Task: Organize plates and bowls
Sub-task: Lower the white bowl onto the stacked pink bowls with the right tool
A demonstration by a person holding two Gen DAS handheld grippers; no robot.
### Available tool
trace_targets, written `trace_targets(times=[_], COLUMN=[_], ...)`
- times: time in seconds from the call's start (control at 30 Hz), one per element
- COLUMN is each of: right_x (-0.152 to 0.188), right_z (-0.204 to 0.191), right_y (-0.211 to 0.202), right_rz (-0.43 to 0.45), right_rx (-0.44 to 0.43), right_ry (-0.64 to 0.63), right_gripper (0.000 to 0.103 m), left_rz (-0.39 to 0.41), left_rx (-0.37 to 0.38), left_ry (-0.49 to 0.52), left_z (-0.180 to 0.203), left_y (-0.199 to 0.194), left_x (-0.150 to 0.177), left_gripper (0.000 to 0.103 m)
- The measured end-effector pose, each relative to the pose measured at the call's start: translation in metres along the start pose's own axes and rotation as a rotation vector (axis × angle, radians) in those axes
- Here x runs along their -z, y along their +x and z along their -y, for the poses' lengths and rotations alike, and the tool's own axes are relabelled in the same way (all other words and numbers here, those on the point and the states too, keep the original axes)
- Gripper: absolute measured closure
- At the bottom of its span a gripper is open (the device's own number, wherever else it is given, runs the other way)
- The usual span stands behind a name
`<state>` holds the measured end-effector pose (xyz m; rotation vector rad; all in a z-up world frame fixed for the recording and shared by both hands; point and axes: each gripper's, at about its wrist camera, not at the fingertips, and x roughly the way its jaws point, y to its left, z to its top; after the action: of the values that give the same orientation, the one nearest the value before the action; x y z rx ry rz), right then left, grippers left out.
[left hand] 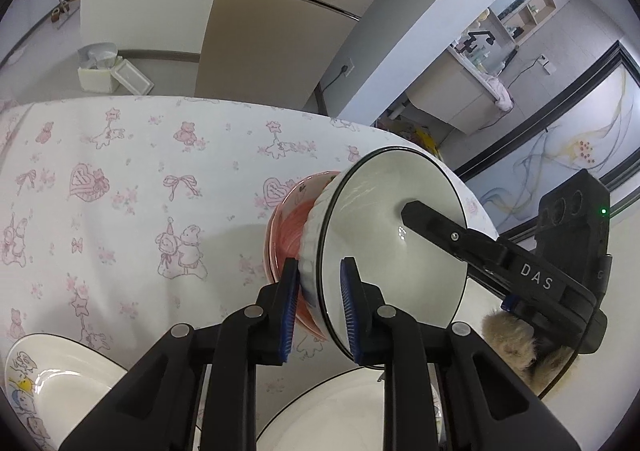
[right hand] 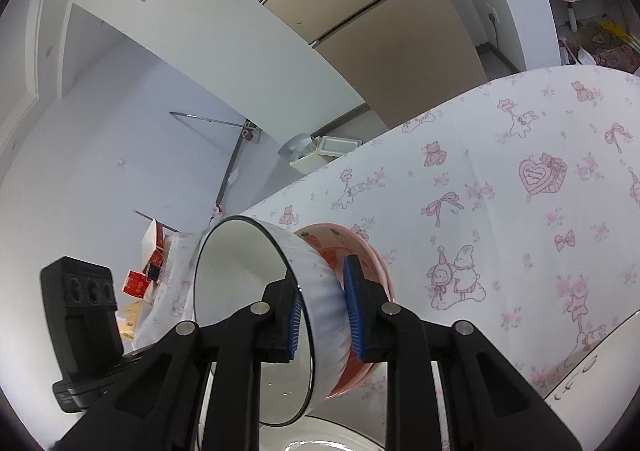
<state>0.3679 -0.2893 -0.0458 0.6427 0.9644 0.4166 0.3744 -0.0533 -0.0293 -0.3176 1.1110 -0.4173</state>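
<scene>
A white bowl (left hand: 384, 211) with a thin black rim is tipped on its side above the table, its opening facing right. Its base sits against a pink bowl (left hand: 286, 231) that is tilted the same way. My left gripper (left hand: 320, 279) is shut on the white bowl's near wall, one pad outside and one inside. A finger (left hand: 440, 229) of the right gripper reaches into the bowl from the right. In the right wrist view my right gripper (right hand: 324, 291) pinches the white bowl (right hand: 240, 291) by its wall, and the outer pad lies between it and the pink bowl (right hand: 352, 241).
A pink-print tablecloth (left hand: 132, 179) covers the table. A plate with cartoon figures (left hand: 48, 383) lies at the lower left and a white plate (left hand: 340, 411) under the bowls. Another plate edge (right hand: 600, 363) shows at the lower right. Something furry and brown (left hand: 516, 343) is behind the right gripper.
</scene>
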Motion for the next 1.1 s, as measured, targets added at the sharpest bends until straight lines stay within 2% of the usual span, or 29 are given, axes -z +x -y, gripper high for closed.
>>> trace_targets(times=[0.17,0.27,0.37,0.67,0.8,0.93,1.1], right_x=[0.004,0.005,0.007,0.011,0.013,0.013,0.014], right_z=[-0.008,-0.013,-0.016,-0.019,-0.024,-0.026,-0.030], right_y=[0.000,-0.001,0.001,0.005,0.003,0.003,0.004], right_rz=[0.029,0.048,0.062,0.084,0.100,0.113,0.118], right_rx=[0.048,0.053,0.077,0.159,0.198,0.255,0.275], right_ry=[-0.072,-0.119,-0.160,-0.236,-0.284,-0.303,-0.321], right_gripper=[0.083,0.083,0.088,0.092,0.093,0.091,0.089], left_rz=[0.022,0.098,0.141,0.136,0.159,0.205,0.175], left_rx=[-0.033,-0.058,-0.060,-0.108,-0.124,-0.108,-0.110], left_ry=[0.035,0.077,0.119,0.161,0.172,0.158,0.136], left_z=[0.004,0.006,0.005,0.009,0.012,0.013,0.008], left_y=[0.005,0.004,0.002,0.013,0.012,-0.003,-0.001], left_x=[0.001,0.001,0.002,0.002,0.004,0.003,-0.001], left_gripper=[0.080,0.082,0.085,0.086,0.086,0.086,0.086])
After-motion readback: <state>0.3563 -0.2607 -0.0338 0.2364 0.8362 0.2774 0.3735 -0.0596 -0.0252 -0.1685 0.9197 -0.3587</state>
